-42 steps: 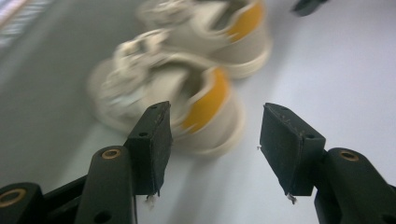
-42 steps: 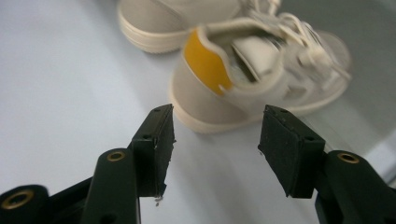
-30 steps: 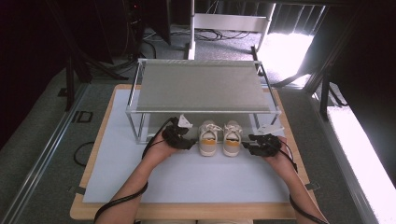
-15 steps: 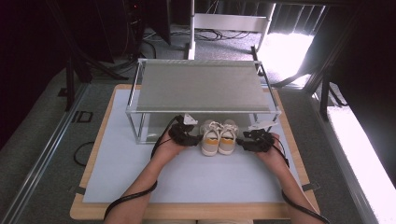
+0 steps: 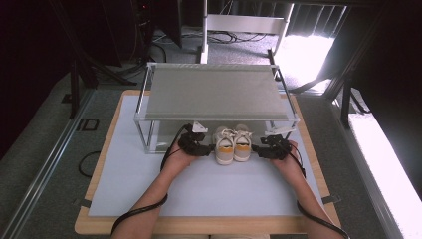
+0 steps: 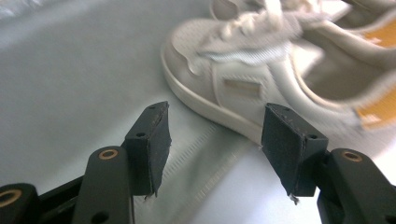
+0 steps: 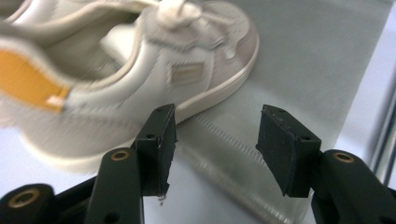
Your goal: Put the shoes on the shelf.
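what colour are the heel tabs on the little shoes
Orange-yellow, on otherwise off-white shoes; clearest in the right gripper view.

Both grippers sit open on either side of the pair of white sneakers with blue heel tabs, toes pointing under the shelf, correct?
Nearly. The heel tabs are orange, not blue, as the high view and both gripper views show. The rest holds: the left gripper and the right gripper stand open on either side of the pair of white sneakers, toes pointing under the shelf.
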Demonstrator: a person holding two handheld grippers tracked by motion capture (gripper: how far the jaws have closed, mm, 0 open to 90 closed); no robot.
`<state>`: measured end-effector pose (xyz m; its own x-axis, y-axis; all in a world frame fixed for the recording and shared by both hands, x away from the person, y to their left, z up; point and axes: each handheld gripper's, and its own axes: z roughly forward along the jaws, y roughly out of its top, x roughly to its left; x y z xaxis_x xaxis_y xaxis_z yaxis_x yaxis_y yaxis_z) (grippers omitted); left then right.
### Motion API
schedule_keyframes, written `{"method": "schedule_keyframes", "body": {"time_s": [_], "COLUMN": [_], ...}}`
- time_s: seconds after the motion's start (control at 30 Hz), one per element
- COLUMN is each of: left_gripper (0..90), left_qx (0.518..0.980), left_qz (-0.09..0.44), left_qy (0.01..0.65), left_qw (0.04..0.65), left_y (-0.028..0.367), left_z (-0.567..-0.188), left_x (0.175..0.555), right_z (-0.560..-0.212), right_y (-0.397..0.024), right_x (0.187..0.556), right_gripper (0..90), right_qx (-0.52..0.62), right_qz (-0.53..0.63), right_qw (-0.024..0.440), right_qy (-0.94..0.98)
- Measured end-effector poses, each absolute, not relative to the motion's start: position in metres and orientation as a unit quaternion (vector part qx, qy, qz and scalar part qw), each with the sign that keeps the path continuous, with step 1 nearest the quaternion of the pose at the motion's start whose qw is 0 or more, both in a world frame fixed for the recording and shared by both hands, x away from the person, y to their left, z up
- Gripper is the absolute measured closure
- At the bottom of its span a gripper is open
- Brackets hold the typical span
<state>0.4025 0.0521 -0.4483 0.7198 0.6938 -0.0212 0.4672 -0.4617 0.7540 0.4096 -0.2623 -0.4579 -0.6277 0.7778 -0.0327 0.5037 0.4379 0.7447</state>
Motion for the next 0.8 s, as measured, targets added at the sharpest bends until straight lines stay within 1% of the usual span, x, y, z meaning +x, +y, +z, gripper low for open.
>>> {"method": "schedule_keyframes", "body": {"time_s": [0.2,0.27,0.3,0.33,0.5,0.53,0.67,0.8], "left_gripper": [41.6,41.6,41.6,41.6,41.7,41.8,41.7,41.8], "left_qx": [0.850,0.852,0.853,0.855,0.858,0.857,0.862,0.863], "left_qz": [0.135,0.135,0.132,0.133,0.125,0.122,0.124,0.128], "left_qy": [0.317,0.314,0.305,0.300,0.295,0.294,0.289,0.287], "left_qw": [0.399,0.398,0.402,0.401,0.402,0.406,0.397,0.396], "left_y": [0.050,0.050,0.045,0.043,0.032,0.030,0.020,0.013], "left_z": [-0.442,-0.441,-0.437,-0.436,-0.434,-0.434,-0.440,-0.446], "left_x": [0.373,0.369,0.359,0.355,0.338,0.336,0.335,0.340], "right_z": [-0.456,-0.455,-0.454,-0.450,-0.447,-0.447,-0.450,-0.454], "right_y": [-0.265,-0.264,-0.264,-0.262,-0.250,-0.247,-0.238,-0.233], "right_x": [0.389,0.384,0.381,0.372,0.354,0.352,0.347,0.351], "right_gripper": [46.7,46.7,46.8,50.5,54.7,56.3,56.0,55.4], "right_qx": [0.388,0.387,0.388,0.386,0.374,0.372,0.370,0.381], "right_qz": [0.371,0.375,0.376,0.389,0.403,0.404,0.404,0.391], "right_qw": [0.185,0.185,0.187,0.183,0.182,0.181,0.179,0.184], "right_qy": [0.823,0.822,0.821,0.816,0.815,0.816,0.817,0.818]}}
